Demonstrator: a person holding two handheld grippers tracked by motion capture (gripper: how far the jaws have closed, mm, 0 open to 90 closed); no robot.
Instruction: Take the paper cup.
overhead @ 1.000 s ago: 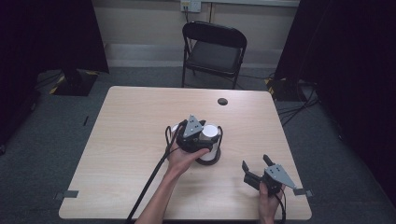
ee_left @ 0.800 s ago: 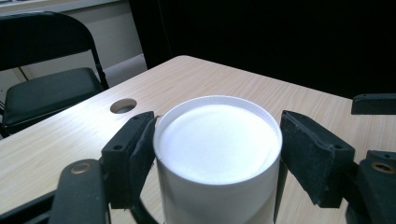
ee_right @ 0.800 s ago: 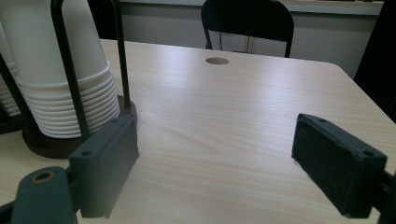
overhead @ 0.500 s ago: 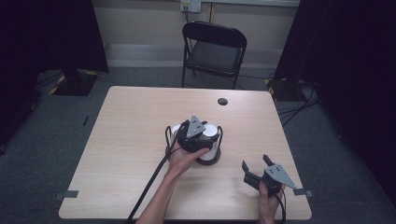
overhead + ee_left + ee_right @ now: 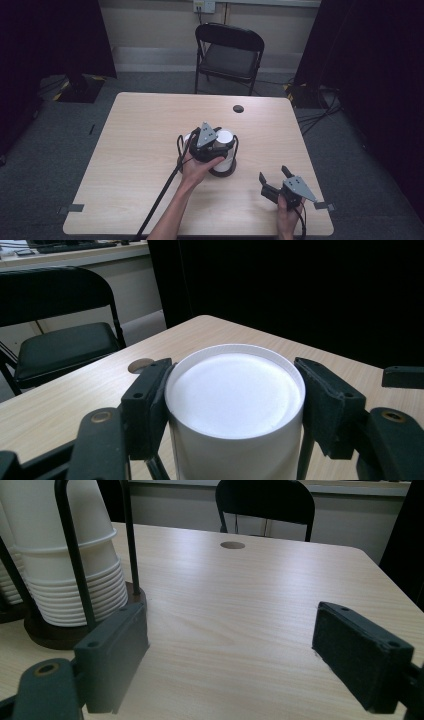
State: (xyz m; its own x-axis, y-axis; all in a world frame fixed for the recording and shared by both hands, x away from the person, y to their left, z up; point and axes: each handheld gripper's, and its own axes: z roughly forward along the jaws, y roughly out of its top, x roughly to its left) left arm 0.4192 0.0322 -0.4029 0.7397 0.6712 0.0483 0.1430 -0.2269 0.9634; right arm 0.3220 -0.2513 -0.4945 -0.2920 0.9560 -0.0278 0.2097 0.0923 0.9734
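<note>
My left gripper (image 5: 235, 405) had just closed on the top white paper cup (image 5: 235, 395) stacked in a black wire holder (image 5: 75, 560) mid-table, my right gripper (image 5: 276, 181) wide open, empty, near the wooden table's (image 5: 130, 145) front right corner

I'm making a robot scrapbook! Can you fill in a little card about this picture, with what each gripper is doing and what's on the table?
Left gripper: fingers have just closed on the top cup, pressing both its sides
Right gripper: fingers wide apart, nothing between them, near the table's front right corner
Cups: white paper cups stacked upside down in a cup holder with black wire posts
Table: light wood
Behind the table: a black folding chair
</note>
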